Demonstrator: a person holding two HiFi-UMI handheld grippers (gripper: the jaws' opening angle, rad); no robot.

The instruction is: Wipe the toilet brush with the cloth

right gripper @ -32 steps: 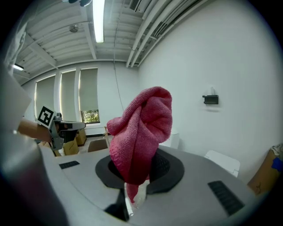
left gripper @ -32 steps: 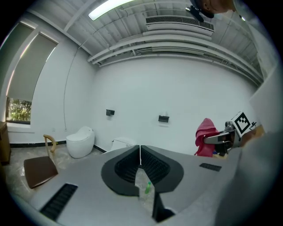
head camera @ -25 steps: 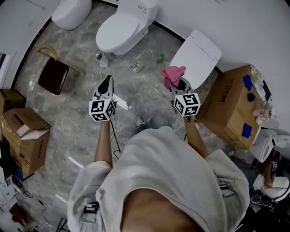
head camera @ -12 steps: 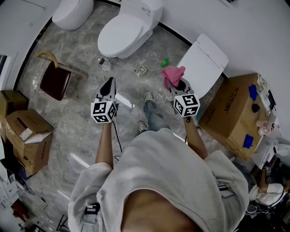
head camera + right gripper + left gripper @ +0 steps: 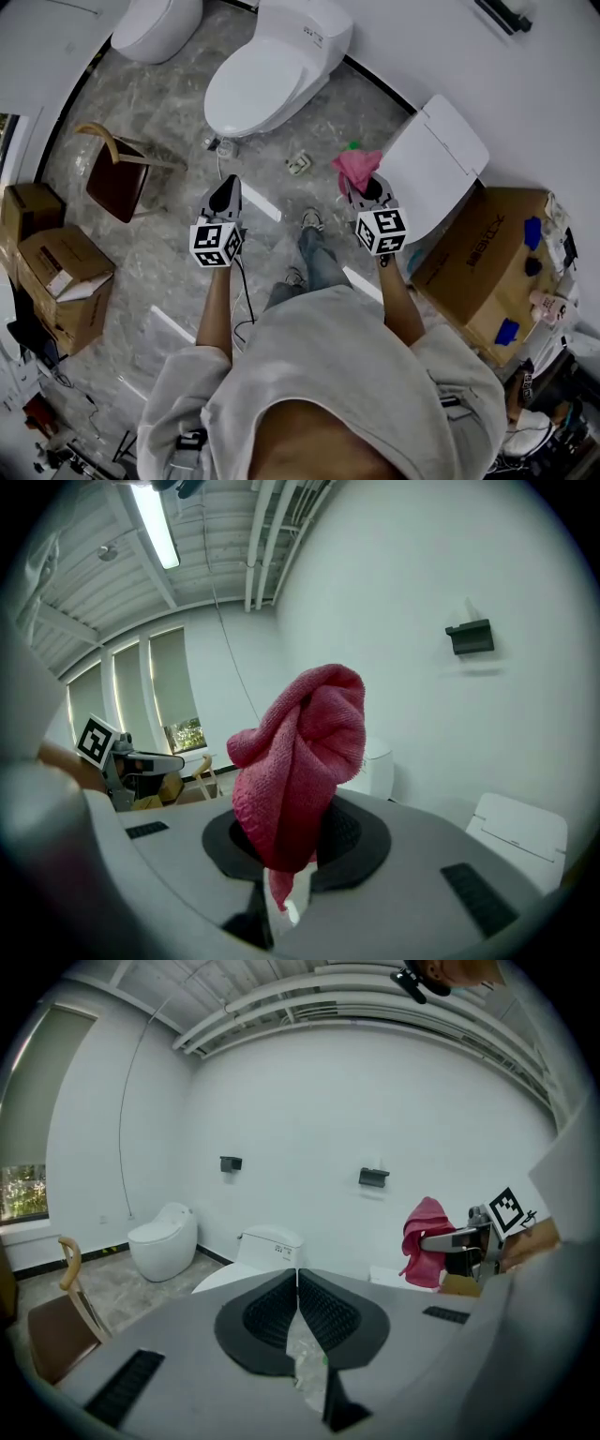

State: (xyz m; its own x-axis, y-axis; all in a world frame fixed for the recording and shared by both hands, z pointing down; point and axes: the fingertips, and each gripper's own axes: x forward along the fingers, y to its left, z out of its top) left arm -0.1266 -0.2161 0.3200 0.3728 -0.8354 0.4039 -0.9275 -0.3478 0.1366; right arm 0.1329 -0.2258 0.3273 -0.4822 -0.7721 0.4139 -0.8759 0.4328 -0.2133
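A crumpled pink cloth (image 5: pixel 357 165) sticks up out of my right gripper (image 5: pixel 365 185), whose jaws are shut on it at chest height. In the right gripper view the cloth (image 5: pixel 305 761) bunches upward from between the black pads of the right gripper (image 5: pixel 312 844). My left gripper (image 5: pixel 225 186) is held level beside it, shut with nothing in it; its pads meet in the left gripper view (image 5: pixel 297 1283), where the cloth (image 5: pixel 424 1241) shows to the right. I cannot make out a toilet brush in any view.
A white toilet (image 5: pixel 267 70) stands ahead, a second one (image 5: pixel 155 23) at the far left. A white toilet lid (image 5: pixel 433 164) leans by the wall. A brown chair (image 5: pixel 112 173), cardboard boxes (image 5: pixel 487 253) (image 5: pixel 56 272), a green bottle (image 5: pixel 353 145) and a small packet (image 5: pixel 299 164) stand on the marble floor.
The person has stepped forward, so the toilet and floor items slid down the view. Both grippers keep their pose, and the right one still holds the cloth.
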